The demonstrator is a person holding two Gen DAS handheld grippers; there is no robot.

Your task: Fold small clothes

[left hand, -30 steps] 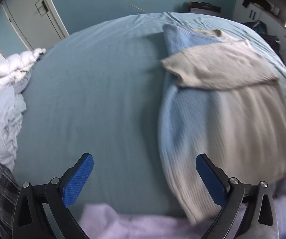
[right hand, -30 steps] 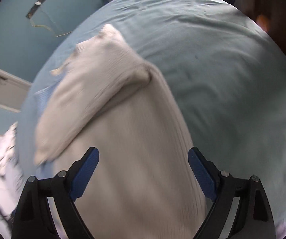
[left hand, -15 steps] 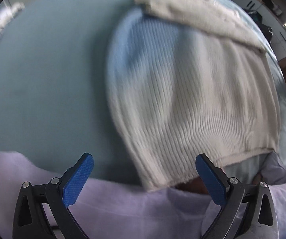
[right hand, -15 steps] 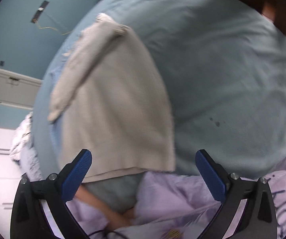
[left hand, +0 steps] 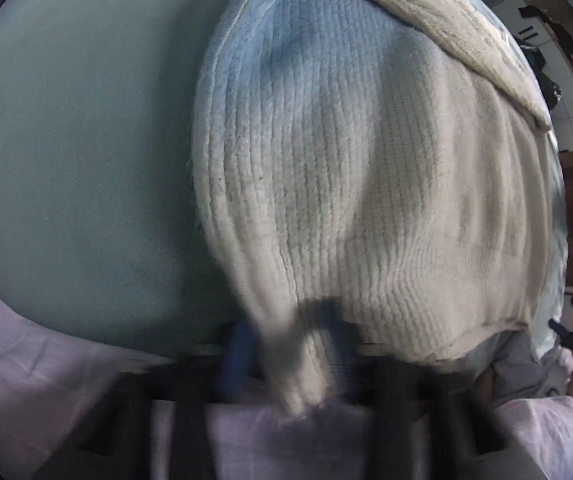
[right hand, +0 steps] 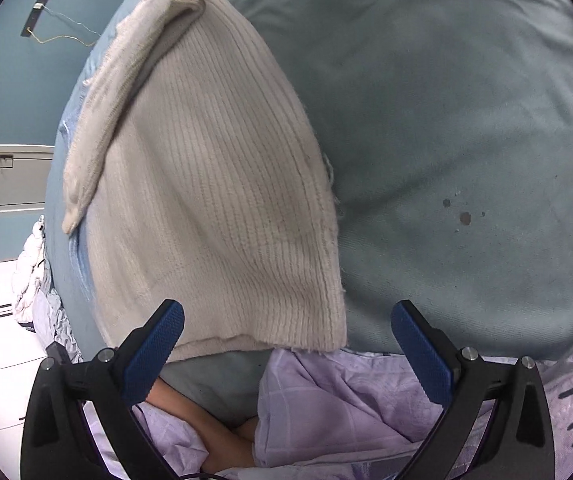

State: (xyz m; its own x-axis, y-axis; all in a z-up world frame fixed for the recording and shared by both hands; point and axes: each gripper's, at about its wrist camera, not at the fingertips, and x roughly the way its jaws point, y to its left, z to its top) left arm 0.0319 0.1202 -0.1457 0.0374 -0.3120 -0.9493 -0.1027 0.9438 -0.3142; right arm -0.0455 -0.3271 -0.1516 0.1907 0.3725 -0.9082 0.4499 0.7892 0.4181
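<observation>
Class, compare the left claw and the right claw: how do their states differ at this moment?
The left claw is closing on the near-left hem corner of the knit sweater; the right claw stands wide open, empty, above the sweater's near-right hem corner. The left appears blurred, the right sharp. Both have blue pads and point steeply down at the bed.

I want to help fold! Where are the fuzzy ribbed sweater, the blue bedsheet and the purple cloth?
Cream-and-blue ribbed knit sweater [right hand: 222, 200]: right wrist view, middle of body.
Pale blue bedsheet [right hand: 466, 120]: right wrist view, bare stretch.
Lilac cloth [right hand: 350, 400]: right wrist view, crumpled middle.
</observation>
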